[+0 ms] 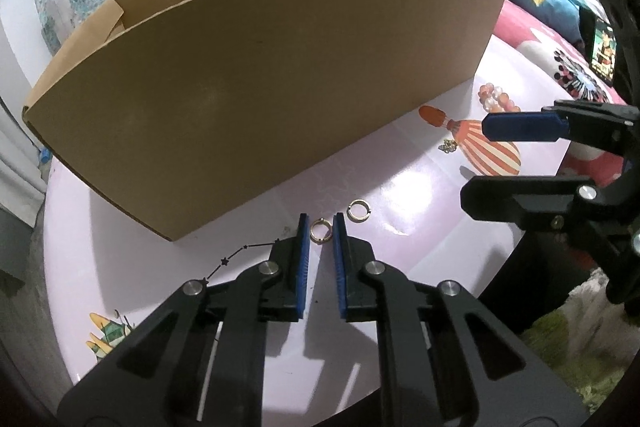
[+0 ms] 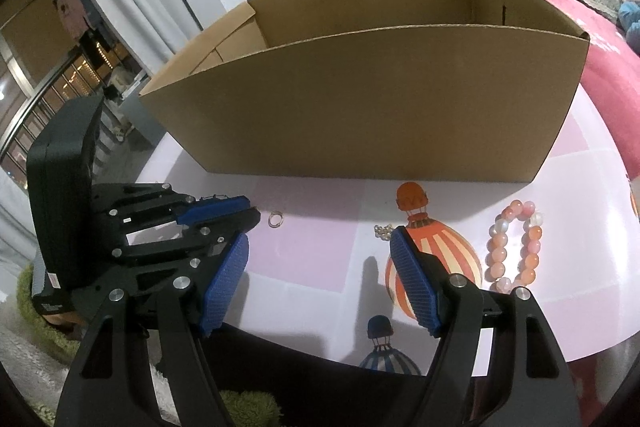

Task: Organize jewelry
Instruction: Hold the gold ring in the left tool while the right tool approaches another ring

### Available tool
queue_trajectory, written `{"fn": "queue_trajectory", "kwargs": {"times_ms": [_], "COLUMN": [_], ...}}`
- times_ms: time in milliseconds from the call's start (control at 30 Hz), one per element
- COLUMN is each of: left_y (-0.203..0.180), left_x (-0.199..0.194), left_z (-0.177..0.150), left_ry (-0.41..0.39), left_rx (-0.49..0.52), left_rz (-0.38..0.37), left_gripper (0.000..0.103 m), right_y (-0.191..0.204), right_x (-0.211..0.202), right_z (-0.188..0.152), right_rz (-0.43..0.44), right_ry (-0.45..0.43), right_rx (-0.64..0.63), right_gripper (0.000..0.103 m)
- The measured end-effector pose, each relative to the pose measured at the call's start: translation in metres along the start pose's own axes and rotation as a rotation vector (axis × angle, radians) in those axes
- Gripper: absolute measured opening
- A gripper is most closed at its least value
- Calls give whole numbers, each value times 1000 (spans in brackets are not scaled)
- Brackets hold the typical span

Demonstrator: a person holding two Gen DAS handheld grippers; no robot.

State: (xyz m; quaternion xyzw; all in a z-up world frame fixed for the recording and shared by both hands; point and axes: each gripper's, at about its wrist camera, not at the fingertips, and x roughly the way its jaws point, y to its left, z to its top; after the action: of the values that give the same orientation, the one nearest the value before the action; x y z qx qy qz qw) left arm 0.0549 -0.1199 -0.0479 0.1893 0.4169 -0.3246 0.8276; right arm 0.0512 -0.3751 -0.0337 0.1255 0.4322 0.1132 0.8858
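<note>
A small gold ring (image 1: pixel 321 229) lies on the table (image 1: pixel 420 187) between the tips of the left tongs (image 1: pixel 321 227), narrowly parted, not visibly gripping it. A second ring (image 1: pixel 359 210) lies just beside. The right tongs (image 2: pixel 320 239) gape wide, empty, near a pink bead bracelet (image 2: pixel 514 247) and small chain (image 2: pixel 382 230). The box (image 2: pixel 360 107) behind shows nothing inside.

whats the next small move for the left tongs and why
Probably close the left tongs on the gold ring: it lies on the table right between the blue pads, which look apart from it. A second ring sits just right, outside the gap, and the cardboard box stands close behind.
</note>
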Motion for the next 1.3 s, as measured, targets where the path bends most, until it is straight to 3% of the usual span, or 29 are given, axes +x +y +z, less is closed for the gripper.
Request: {"fn": "queue_trajectory", "kwargs": {"times_ms": [400,833,1200,1300], "left_y": [14,20,23,23], "left_x": [-9,-11,-13,-13], "left_z": [-14,-19,-19,-19], "left_ry": [7,0,1,2], "left_rx": [-65,-119,-126,-126], "left_rz": [32,35,27,27], "left_gripper": [10,10,10,10], "right_y": [13,35,53,53], "right_x": [2,45,53,53], "right_z": [3,10,1,1], "right_rz": [8,29,-54,-46], "right_ry": [-15,20,19,24], "right_rx": [-66,-198,-331,-337], "right_gripper": [71,33,22,12]}}
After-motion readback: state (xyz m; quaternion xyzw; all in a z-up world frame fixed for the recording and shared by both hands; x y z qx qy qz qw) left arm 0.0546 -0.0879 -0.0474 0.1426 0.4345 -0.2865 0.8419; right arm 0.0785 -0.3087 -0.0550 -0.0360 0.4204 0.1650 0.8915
